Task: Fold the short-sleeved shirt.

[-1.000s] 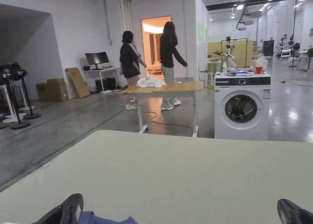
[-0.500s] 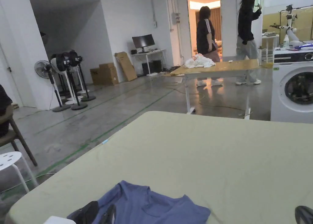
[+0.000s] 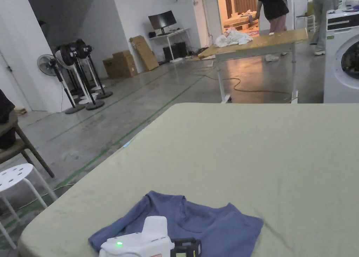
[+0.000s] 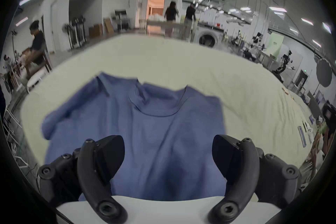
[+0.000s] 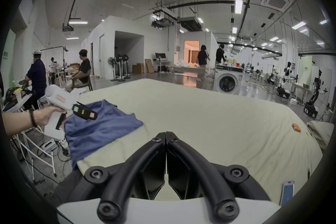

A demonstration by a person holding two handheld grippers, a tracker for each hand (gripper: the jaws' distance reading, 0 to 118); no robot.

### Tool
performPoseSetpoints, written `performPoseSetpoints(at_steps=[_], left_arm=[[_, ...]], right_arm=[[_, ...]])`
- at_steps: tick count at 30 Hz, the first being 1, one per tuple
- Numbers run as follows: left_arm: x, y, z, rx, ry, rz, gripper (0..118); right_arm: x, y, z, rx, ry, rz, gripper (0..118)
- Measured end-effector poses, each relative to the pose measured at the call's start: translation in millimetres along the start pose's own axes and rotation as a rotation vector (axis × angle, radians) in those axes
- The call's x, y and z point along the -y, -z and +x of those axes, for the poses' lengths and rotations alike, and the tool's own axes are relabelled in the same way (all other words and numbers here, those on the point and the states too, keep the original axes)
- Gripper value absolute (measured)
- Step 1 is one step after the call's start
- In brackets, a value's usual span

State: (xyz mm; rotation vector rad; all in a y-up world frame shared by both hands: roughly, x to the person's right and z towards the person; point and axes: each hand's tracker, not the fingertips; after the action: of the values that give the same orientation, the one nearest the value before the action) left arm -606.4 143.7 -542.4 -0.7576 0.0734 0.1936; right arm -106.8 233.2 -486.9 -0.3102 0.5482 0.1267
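Note:
A blue short-sleeved shirt [image 3: 214,226] lies rumpled near the front left corner of the pale green table [image 3: 245,145], collar away from me; its hem hangs over the table's edge in the right gripper view [image 5: 101,128]. My left gripper [image 4: 168,144] hovers over the shirt's [image 4: 149,124] lower half, jaws wide apart and empty. A hand holds that same left gripper [image 5: 88,113] above the cloth in the right gripper view; its white body [image 3: 140,242] shows in the head view. My right gripper [image 5: 165,134] is shut on nothing, above bare table [image 5: 200,109] right of the shirt.
A white stool [image 3: 15,177] and a chair stand left of the table. Farther off stand a wooden table with white laundry [image 3: 259,42], a washing machine [image 3: 341,54] and fans [image 3: 75,54]. A small orange item [image 5: 169,127] and a phone [image 5: 287,191] lie at the table's right. People stand around.
The head camera has swung left and down, bringing the shirt into view. The left gripper has come up over the shirt. The two people at the far table have walked on.

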Motion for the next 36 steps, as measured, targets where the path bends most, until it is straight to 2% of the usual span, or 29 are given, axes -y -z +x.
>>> performPoseSetpoints(at_steps=[1,3,5,7,9,10,11,12,13,15,17,20,23,25,27,31,34,36], left_arm=[[-3,22,-7,-0.027,-0.002,-0.055,100],[-6,49,-15,-0.108,0.01,-0.111,91],[-7,64,-25,-0.071,-0.021,-0.123,92],[-13,63,-22,-0.065,0.004,-0.102,93],[-14,60,-14,-0.1,0.082,-0.162,82],[-15,58,-12,-0.102,0.107,-0.168,69],[-17,55,-12,-0.076,0.106,-0.157,36],[-19,55,-9,-0.067,0.097,-0.157,14],[-18,57,-5,-0.078,0.086,-0.159,3],[-13,61,-1,-0.11,0.081,-0.167,3],[-19,57,4,-0.125,0.088,-0.166,0],[-41,32,4,-0.124,-0.02,-0.099,0],[-76,-1,12,-0.081,-0.054,-0.035,0],[-103,-19,32,-0.119,0.061,0.0,0],[-133,-33,50,-0.117,0.07,0.061,0],[-195,-52,107,-0.027,0.085,0.217,0],[-230,-45,170,0.074,0.204,0.221,0],[-229,-29,219,0.128,0.283,0.207,0]], right_arm=[[3,0,4,0.009,0.011,-0.019,0],[9,-3,10,0.007,0.03,-0.038,0],[13,-6,16,0.004,0.047,-0.058,0],[19,-7,21,0.007,0.062,-0.081,0],[24,-5,24,0.009,0.083,-0.104,0],[27,-5,26,0.008,0.104,-0.114,0],[30,-5,27,0.002,0.122,-0.119,0],[32,-5,28,-0.003,0.141,-0.121,0],[35,-7,28,-0.003,0.162,-0.121,0],[37,-12,29,-0.011,0.189,-0.113,0],[37,-21,30,-0.008,0.182,-0.102,0],[38,-40,37,0.01,0.152,-0.08,0],[41,-54,51,0.035,0.183,-0.063,0],[44,-62,61,0.06,0.246,-0.042,0],[46,-73,70,0.1,0.272,-0.025,0],[49,-94,82,0.161,0.285,0.003,0],[50,-112,89,0.223,0.275,0.017,0],[53,-123,94,0.253,0.282,0.02,0]])
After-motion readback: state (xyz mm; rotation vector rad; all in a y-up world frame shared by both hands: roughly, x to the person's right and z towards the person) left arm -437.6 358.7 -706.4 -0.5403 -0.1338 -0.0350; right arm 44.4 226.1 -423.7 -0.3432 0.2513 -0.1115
